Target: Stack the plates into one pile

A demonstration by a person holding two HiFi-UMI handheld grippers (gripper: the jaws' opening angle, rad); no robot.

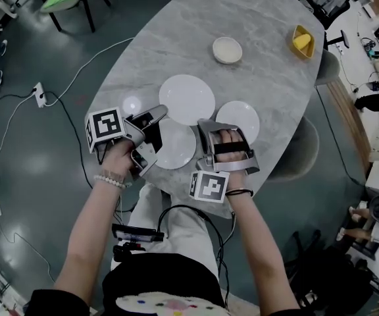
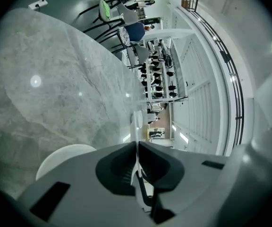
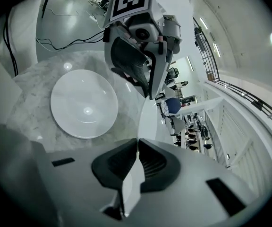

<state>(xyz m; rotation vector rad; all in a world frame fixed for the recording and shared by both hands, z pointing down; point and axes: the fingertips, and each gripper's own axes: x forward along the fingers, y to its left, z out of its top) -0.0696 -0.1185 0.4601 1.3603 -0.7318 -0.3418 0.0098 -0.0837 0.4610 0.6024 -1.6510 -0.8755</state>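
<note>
Three white plates are on the marble table (image 1: 255,18). My left gripper (image 1: 164,110) is shut on the near-left rim of the large middle plate (image 1: 188,97). In the left gripper view that rim (image 2: 136,171) runs edge-on between the shut jaws (image 2: 137,143). My right gripper (image 1: 214,128) is shut on the rim of the right plate (image 1: 241,118), whose surface (image 3: 145,122) shows as a thin wedge ahead of the jaws (image 3: 137,140). The third plate (image 1: 176,147) lies flat on the table between the two grippers. It appears as plate (image 3: 84,103) and plate (image 2: 65,157) in the gripper views.
A small white bowl (image 1: 227,50) stands farther back on the table. A yellow container (image 1: 302,42) sits near the far right edge. Grey stools (image 1: 308,143) stand at the right side, cables (image 1: 18,117) cross the floor on the left, and the table's near edge is close to my hands.
</note>
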